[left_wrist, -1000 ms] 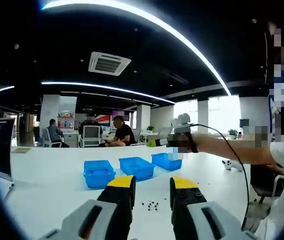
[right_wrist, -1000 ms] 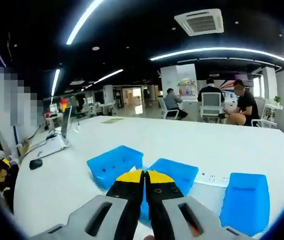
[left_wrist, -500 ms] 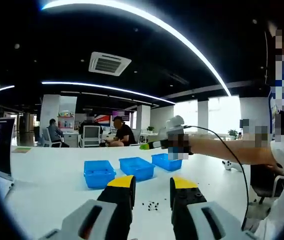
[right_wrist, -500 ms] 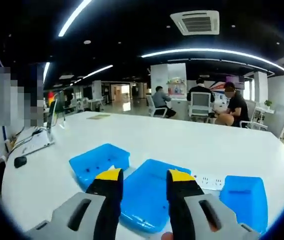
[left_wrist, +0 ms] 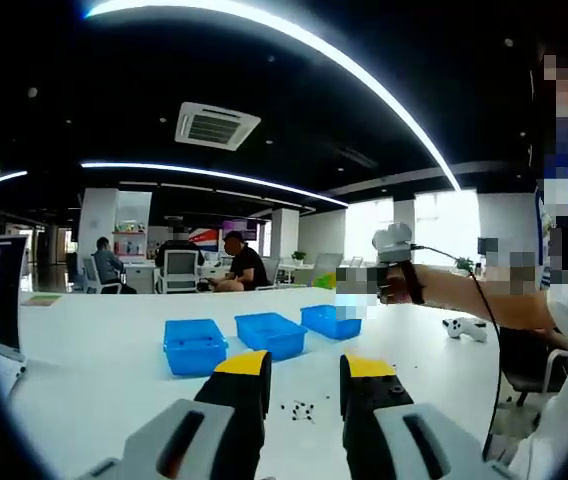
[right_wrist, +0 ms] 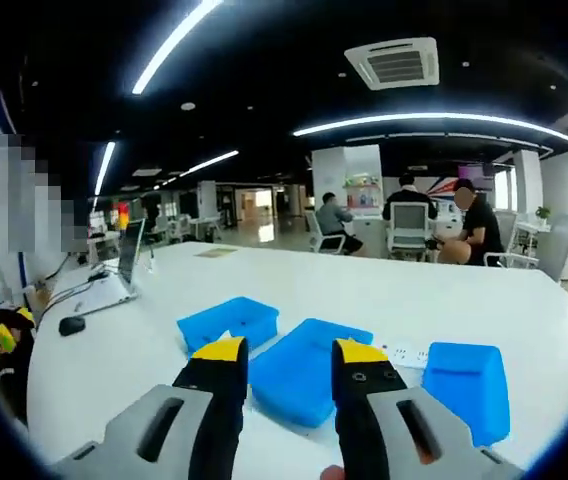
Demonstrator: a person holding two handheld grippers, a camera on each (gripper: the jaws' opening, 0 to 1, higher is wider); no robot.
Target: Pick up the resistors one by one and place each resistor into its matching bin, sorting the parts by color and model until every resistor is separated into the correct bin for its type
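In the left gripper view the left gripper (left_wrist: 304,375) stands with its yellow-tipped jaws apart and nothing between them. Just beyond the tips, a small scatter of dark resistors (left_wrist: 299,409) lies loose on the white worktop (left_wrist: 94,370). Farther out sit three blue bins in a row: the left bin (left_wrist: 195,346), the middle bin (left_wrist: 271,333) and the right bin (left_wrist: 332,321). Above the right bin, the right gripper (left_wrist: 392,243) is held up in the air by a hand (left_wrist: 396,284), with a cable trailing from it toward the person; its jaws cannot be made out from here. A small white object (left_wrist: 466,328) lies on the worktop beyond the arm, and the edge of a laptop (left_wrist: 2,290) shows at the far left.

In the right gripper view the right gripper (right_wrist: 285,362) is spread open and empty, hanging over the bins. Between and past its jaws lies one blue bin (right_wrist: 304,371), another (right_wrist: 229,323) sits to the left of it and a third (right_wrist: 468,389) to the right. A white power strip (right_wrist: 404,354) lies just behind the bins. Farther left on the worktop (right_wrist: 384,295) are an open laptop (right_wrist: 124,270) and a dark mouse (right_wrist: 72,325). The resistors themselves are seen in the left gripper view, the power strip and mouse in the right gripper view. People sit at desks in the background.
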